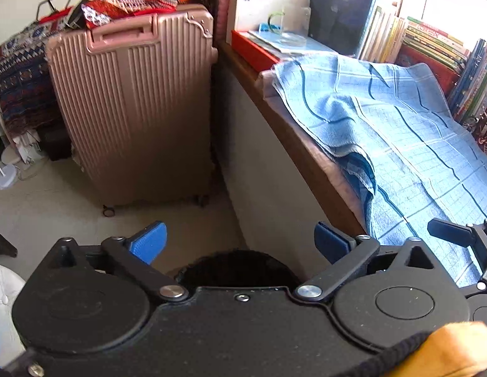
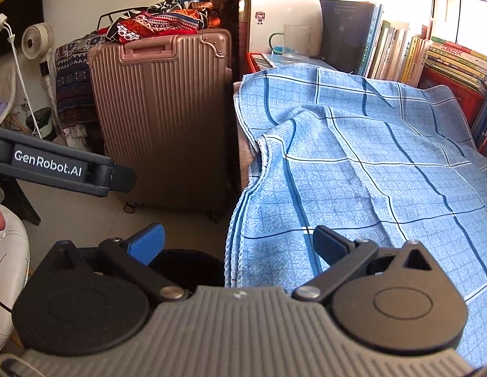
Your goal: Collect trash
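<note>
While hovering just above the dark bin (image 1: 237,267) on the floor (image 1: 55,204), keeping the left hand-held gripper (image 1: 240,231) spread wide apart with nothing between its blue pads. Likewise holding the right hand-held gripper (image 2: 238,232) apart and empty, over the near edge of the blue checked cloth (image 2: 369,163) beside that same bin. Seeing no trash anywhere: none on the cloth, none along the wooden edge of the surface (image 1: 306,157), none on the bare floor in front of the suitcase (image 1: 133,119). Not being able to tell what is lying inside the bin, its mouth showing only black. Judging from empty jaws right over the opening, probably finishing a drop rather than starting a pick-up. Possibly nearing the end of the collecting here, though leaving much of the room out of view. Still needing a look around the books (image 1: 432,44) and the glass mug (image 2: 295,42) for any leftover scraps, and under the folds of the cloth.
</note>
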{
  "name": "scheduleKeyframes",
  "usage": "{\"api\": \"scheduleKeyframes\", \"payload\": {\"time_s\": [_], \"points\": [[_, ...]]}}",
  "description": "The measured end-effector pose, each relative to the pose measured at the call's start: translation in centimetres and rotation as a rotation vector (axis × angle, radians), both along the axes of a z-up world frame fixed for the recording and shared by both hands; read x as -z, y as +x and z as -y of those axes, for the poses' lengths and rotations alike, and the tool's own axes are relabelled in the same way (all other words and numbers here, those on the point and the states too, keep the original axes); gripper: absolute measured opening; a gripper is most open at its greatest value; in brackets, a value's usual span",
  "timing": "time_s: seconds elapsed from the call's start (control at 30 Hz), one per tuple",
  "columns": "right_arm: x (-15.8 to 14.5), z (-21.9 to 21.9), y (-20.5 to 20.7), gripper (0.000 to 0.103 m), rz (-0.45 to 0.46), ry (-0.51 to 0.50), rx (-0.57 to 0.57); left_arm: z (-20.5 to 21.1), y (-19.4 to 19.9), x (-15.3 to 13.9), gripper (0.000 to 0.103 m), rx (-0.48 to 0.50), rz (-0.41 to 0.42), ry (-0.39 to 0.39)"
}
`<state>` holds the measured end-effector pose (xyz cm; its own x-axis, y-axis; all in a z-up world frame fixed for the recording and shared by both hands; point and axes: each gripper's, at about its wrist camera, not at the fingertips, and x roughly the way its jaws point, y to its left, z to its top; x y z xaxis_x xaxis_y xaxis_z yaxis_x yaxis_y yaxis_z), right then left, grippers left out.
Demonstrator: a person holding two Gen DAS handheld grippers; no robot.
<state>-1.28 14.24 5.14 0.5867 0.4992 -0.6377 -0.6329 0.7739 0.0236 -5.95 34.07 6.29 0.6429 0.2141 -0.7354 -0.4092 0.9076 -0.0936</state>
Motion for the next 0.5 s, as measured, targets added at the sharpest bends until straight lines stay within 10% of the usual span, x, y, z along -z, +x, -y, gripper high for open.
{"api": "scheduleKeyframes", "payload": {"time_s": [0.5], "points": [[-0.2, 1.0, -0.2, 0.103, -0.135, -0.016, 0.021, 0.6, -0.7, 1.9, 0.103, -0.115, -0.132, -0.026]]}}
